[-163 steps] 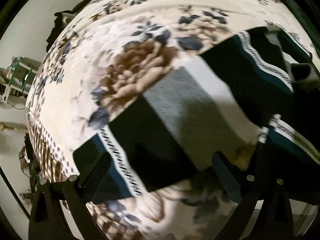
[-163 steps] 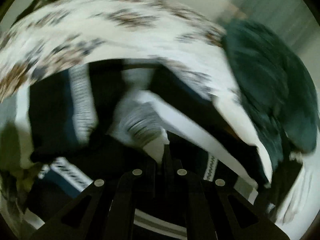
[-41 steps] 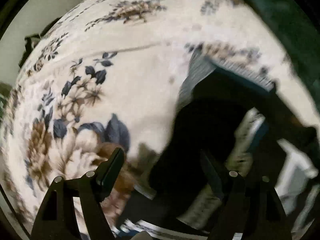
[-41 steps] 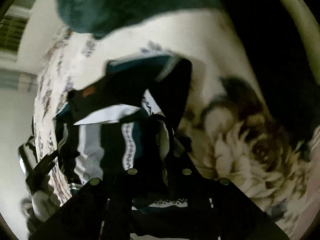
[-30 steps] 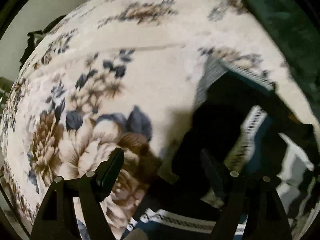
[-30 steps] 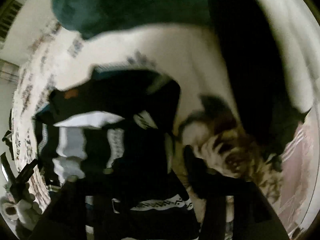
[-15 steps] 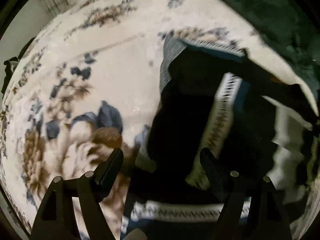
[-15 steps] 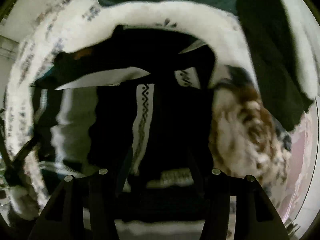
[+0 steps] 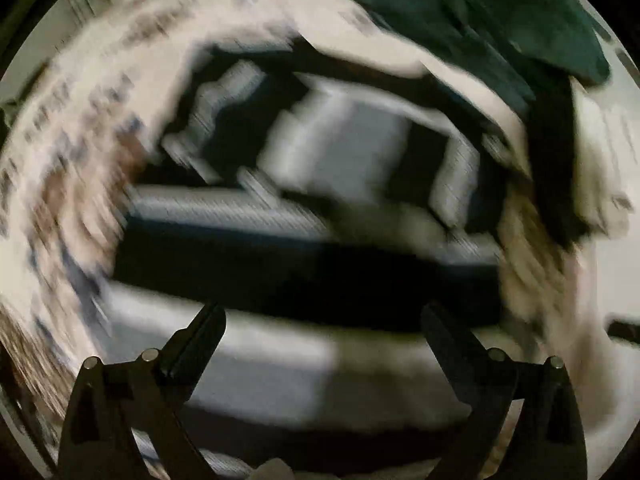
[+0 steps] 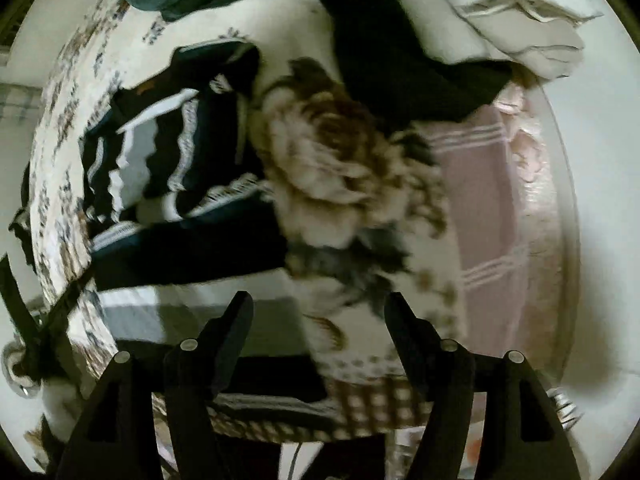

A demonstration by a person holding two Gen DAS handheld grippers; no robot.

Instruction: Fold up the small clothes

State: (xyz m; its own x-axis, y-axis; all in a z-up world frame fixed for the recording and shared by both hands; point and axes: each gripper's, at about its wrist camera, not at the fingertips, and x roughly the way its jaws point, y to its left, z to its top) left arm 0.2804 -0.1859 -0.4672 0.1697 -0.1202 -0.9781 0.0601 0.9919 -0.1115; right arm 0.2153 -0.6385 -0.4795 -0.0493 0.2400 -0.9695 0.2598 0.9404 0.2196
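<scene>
Both claws, left [image 9: 322, 316] & right [image 10: 318, 304], wide, holding nothing, dark striped sweater [image 10: 168, 168] rumpled on floral blanket [image 10: 332, 168]

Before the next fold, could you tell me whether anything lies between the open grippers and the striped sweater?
Nothing visible does. The left gripper and right gripper are both open just above the striped sweater on the floral blanket; the left view is blurred.

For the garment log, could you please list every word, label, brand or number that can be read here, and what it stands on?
None can be read.
Striped sweater: a small orange patch near its collar, too small and blurred to show any lettering.
Floral blanket: pattern only, no text.
</scene>
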